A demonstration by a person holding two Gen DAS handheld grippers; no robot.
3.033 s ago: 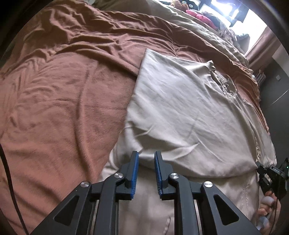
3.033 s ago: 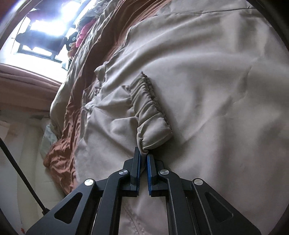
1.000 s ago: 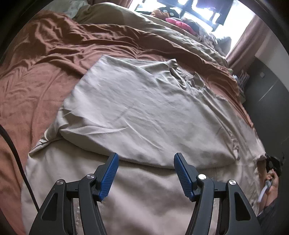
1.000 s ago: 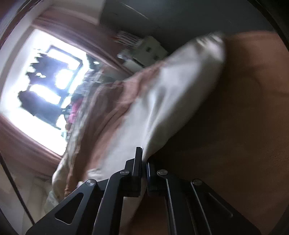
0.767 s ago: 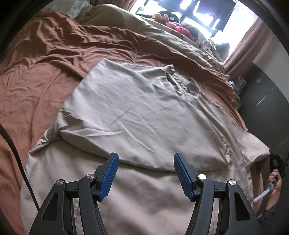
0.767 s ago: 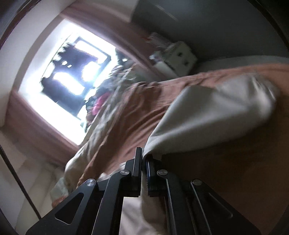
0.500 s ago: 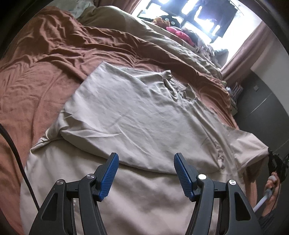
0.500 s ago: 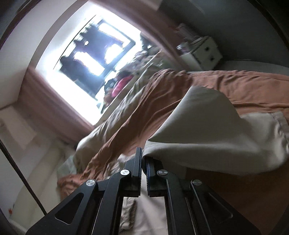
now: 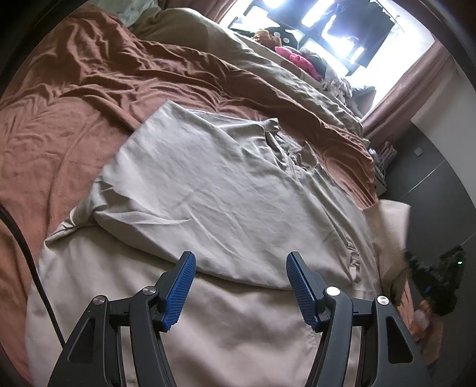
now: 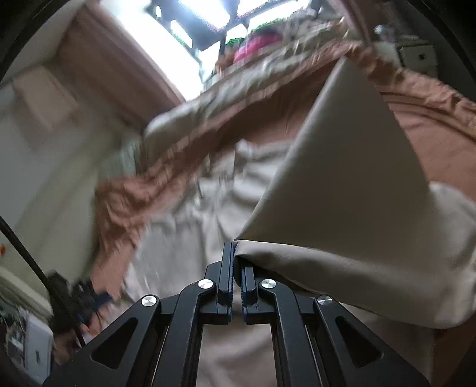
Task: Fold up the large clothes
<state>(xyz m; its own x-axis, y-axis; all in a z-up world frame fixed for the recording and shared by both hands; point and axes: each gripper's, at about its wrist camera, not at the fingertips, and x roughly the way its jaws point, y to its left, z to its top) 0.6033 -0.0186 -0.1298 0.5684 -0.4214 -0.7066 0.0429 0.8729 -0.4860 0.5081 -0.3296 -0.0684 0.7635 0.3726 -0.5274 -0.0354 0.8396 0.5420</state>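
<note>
a rumpled brown bedspread [image 9: 74, 125] covers the bed, an olive duvet [image 9: 226, 50] beside the bright window [image 9: 342, 26].

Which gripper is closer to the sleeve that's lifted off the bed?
Right. The right gripper is shut on the lifted sleeve, pinching its edge. The left gripper hangs open over the folded beige garment, well away from that sleeve.

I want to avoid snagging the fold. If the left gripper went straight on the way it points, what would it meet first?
Probably the beige garment: the open left gripper points down at its folded-over edge; depth is unclear.
</note>
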